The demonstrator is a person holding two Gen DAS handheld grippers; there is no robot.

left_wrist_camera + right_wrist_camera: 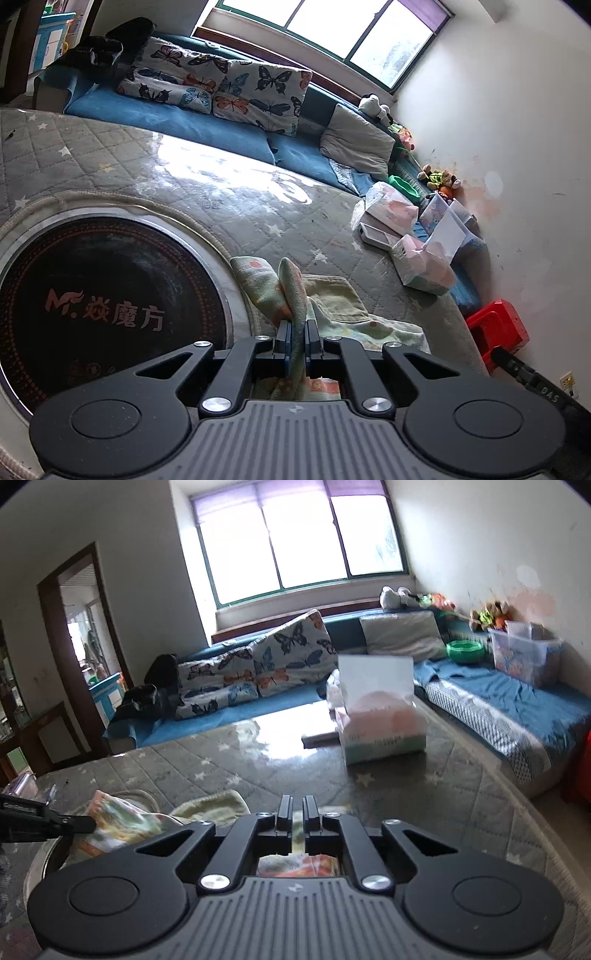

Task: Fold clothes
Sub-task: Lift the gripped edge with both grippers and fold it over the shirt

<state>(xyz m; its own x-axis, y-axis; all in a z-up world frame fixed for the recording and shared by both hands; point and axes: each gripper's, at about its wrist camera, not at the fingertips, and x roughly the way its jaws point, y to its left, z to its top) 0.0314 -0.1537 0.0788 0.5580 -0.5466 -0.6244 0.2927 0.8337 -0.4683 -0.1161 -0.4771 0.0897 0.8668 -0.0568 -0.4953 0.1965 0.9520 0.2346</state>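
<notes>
Your left gripper [296, 328] pinches a raised fold of the pale green, orange-patterned terry cloth [332, 295]. Your right gripper [296, 806] is clamped on its edge. The cloth lies on the grey quilted star-print table cover [258, 214].

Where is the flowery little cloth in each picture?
Left wrist view: the pale green flower-print cloth sits bottom centre, pinched upright by the left gripper, beside the round black heater plate.
Right wrist view: it lies bottom left and runs under the right gripper, which is shut on it.
Shared landmark: the butterfly-print cushions under the window.
</notes>
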